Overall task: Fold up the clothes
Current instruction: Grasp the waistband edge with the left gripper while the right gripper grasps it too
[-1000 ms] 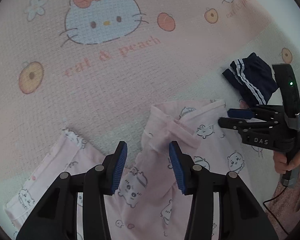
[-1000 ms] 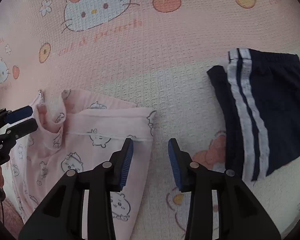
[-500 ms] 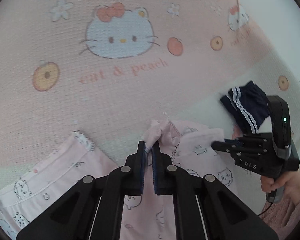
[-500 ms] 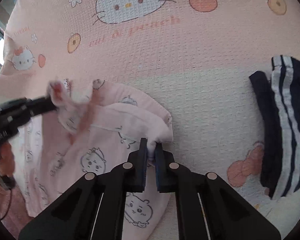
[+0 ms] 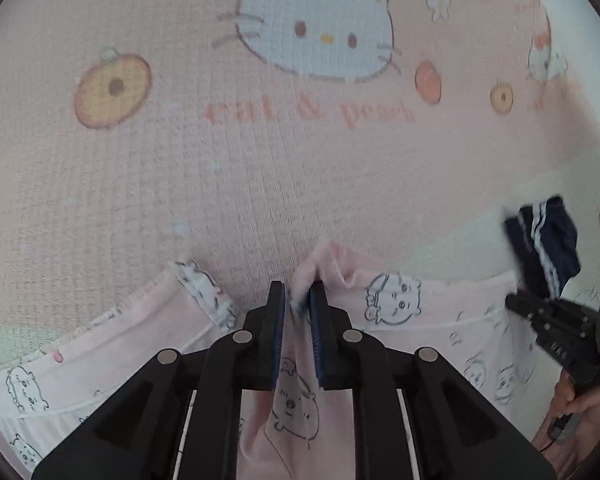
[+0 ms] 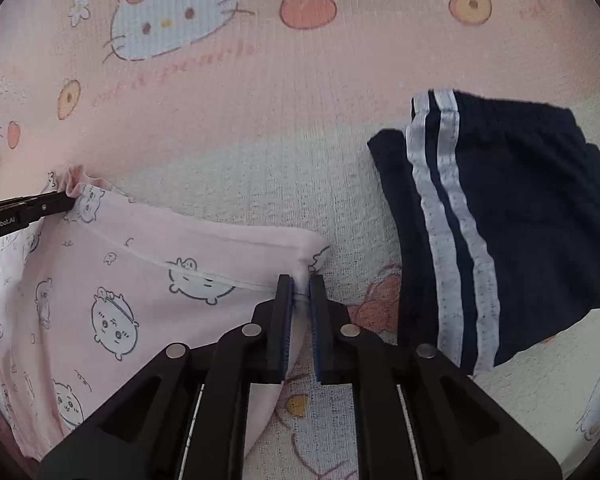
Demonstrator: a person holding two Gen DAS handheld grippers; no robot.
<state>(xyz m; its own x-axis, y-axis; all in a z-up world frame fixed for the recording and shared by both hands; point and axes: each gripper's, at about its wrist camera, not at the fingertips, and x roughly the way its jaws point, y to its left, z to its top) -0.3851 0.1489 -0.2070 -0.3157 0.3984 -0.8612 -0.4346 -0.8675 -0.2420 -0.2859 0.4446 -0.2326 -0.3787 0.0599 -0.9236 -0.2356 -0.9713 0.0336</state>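
A pale pink garment [image 5: 392,304] printed with small cartoon animals lies on the bed. My left gripper [image 5: 296,292] has a bunched corner of its top edge between the pads, and the jaws are opening slightly with the cloth still pinched. My right gripper [image 6: 300,284] is shut on the opposite corner of the same pink garment [image 6: 148,280]. The edge runs taut between them. In the right wrist view the left gripper [image 6: 66,200] shows at the far left. In the left wrist view the right gripper [image 5: 512,302] shows at the right.
Folded navy shorts [image 6: 520,200] with two white stripes lie just right of my right gripper, also visible as navy shorts [image 5: 544,240]. Everything rests on a pink cat-and-peach blanket [image 5: 260,160]. A hand [image 5: 584,404] grips the right tool's handle.
Both grippers went from open to closed on the pink garment's top corners. The left one then moved away from the right, pulling the edge straight and taut.
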